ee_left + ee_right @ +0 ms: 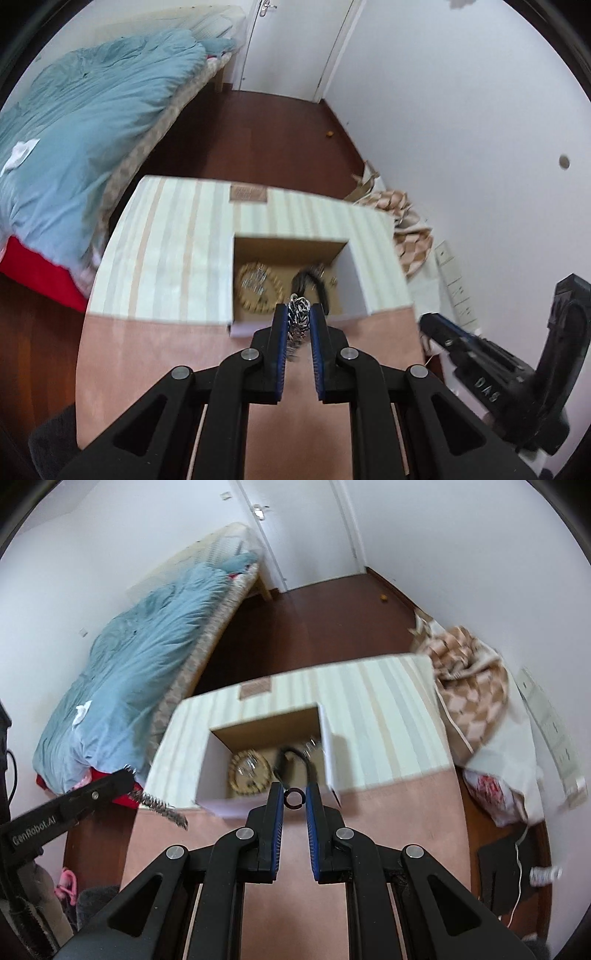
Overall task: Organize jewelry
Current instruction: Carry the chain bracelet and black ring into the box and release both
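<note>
1. The left gripper (299,321) pinched a limp, slippery silver chain (298,318) above the open box (236,325).
2. The right gripper (294,799) clamped a small, rigid dark ring (294,798) by its rim.

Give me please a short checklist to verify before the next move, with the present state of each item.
1. Left gripper shut on the silver chain: ok.
2. Right gripper shut on the small dark ring: ok.
3. Cardboard box open on top: ok.
4. Free floor inside the box beside the beaded bracelet and the black cord: ok.
5. Chain's hanging end free of the box edge: cannot tell.
6. Grippers apart from each other: ok.
</note>
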{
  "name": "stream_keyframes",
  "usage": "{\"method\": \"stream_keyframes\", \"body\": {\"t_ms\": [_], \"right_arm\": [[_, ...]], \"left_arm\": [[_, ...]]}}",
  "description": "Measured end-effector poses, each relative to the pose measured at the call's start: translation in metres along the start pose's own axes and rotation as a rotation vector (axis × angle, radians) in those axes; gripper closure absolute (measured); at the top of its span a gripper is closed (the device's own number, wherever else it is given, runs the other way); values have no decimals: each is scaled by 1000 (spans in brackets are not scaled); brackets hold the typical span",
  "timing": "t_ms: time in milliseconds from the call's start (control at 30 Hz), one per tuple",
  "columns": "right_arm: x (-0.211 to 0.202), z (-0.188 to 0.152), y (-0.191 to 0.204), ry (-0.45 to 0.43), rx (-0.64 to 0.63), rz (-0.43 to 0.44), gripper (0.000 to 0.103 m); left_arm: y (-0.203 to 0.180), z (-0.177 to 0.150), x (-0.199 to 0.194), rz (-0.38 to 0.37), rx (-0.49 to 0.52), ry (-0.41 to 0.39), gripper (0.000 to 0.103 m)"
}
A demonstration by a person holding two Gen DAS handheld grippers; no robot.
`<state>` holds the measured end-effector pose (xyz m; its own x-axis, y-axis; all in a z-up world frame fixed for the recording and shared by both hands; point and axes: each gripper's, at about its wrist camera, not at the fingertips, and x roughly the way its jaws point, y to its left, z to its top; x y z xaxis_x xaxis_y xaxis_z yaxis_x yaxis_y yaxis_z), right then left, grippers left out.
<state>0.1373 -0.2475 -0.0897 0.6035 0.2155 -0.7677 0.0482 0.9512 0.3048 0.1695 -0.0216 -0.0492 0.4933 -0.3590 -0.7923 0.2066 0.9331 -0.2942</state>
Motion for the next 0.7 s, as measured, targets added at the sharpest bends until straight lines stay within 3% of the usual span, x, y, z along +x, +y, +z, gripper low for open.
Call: {"method": "stream_keyframes", "body": {"t_ms": [167, 333, 633, 700], "right_arm": [[31, 38, 17, 42, -67, 8, 90], [81, 65, 20, 137, -87, 1, 90], [135, 85, 15, 263, -107, -51, 90], [140, 86, 11, 279, -101, -79, 90]], "left_arm": [[9, 33, 37, -8, -15, 55, 94], [21, 51, 80, -19, -33, 160, 94], [30, 65, 124, -28, -76, 290, 92], [30, 67, 127, 13, -67, 309, 91]]}}
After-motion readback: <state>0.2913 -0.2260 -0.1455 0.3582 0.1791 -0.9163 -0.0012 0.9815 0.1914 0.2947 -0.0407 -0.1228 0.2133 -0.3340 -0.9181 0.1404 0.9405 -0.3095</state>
